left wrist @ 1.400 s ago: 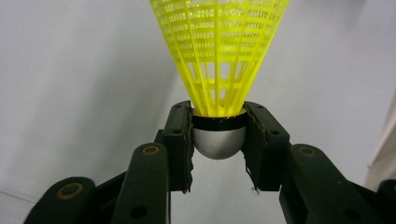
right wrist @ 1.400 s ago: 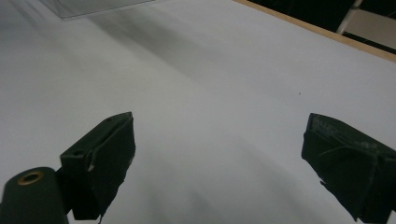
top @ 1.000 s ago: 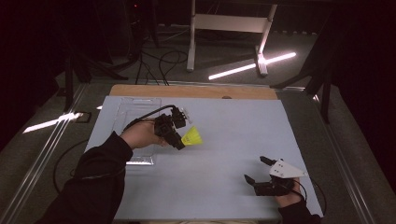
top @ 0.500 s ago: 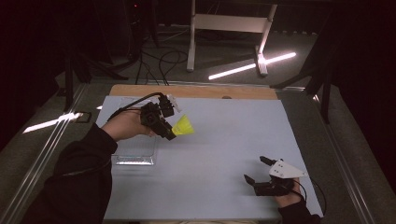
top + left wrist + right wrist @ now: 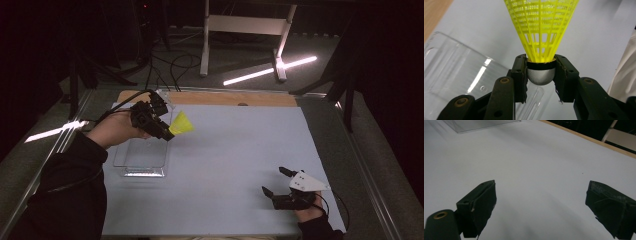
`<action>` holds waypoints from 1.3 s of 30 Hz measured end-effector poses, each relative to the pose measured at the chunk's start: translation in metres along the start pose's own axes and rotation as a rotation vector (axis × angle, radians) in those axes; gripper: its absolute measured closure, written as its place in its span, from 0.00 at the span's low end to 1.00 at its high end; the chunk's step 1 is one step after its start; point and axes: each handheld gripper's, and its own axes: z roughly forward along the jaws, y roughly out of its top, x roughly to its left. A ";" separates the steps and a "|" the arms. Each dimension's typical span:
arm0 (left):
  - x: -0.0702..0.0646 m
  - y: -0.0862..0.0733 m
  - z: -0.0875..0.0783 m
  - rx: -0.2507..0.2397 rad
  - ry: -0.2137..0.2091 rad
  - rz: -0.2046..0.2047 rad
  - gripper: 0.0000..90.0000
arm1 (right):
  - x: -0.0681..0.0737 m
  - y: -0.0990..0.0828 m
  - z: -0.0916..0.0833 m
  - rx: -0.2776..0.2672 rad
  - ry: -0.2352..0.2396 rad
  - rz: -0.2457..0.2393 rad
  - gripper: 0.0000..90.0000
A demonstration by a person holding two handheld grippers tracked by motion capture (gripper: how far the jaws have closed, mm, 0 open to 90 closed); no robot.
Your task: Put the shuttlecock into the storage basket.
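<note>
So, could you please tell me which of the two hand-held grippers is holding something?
The left hand-held gripper: its jaws clamp the yellow shuttlecock by its rounded base, while the right hand-held gripper stands open over the table.

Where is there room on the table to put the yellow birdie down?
The wide bare mat between the clear box and the right gripper is free. It is crowded at the left, where the left gripper holds the shuttlecock by the box.
</note>
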 end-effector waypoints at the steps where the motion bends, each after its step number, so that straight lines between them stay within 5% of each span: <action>1: 0.000 0.000 0.000 0.000 0.000 0.000 0.73 | 0.000 0.000 0.000 0.000 0.000 0.000 0.11; 10: 0.011 -0.020 -0.013 -0.005 0.035 -0.072 0.73 | 0.000 0.000 0.000 0.001 -0.001 0.001 0.11; 14: 0.018 -0.034 -0.016 0.004 0.046 -0.135 0.73 | 0.000 0.000 0.001 0.002 0.001 -0.002 0.11; 17: 0.027 -0.047 -0.019 0.005 0.057 -0.236 0.73 | 0.000 0.000 0.001 0.006 0.000 -0.002 0.11; 28: 0.033 -0.080 -0.023 0.024 0.096 -0.339 0.73 | 0.000 -0.001 0.002 0.015 0.000 -0.002 0.11; 34: 0.039 -0.101 -0.023 0.028 0.096 -0.460 0.73 | 0.000 -0.001 0.001 0.012 -0.002 -0.001 0.11; 39: 0.039 -0.112 -0.021 0.041 0.116 -0.478 0.73 | 0.000 0.000 0.002 0.014 -0.001 -0.009 0.11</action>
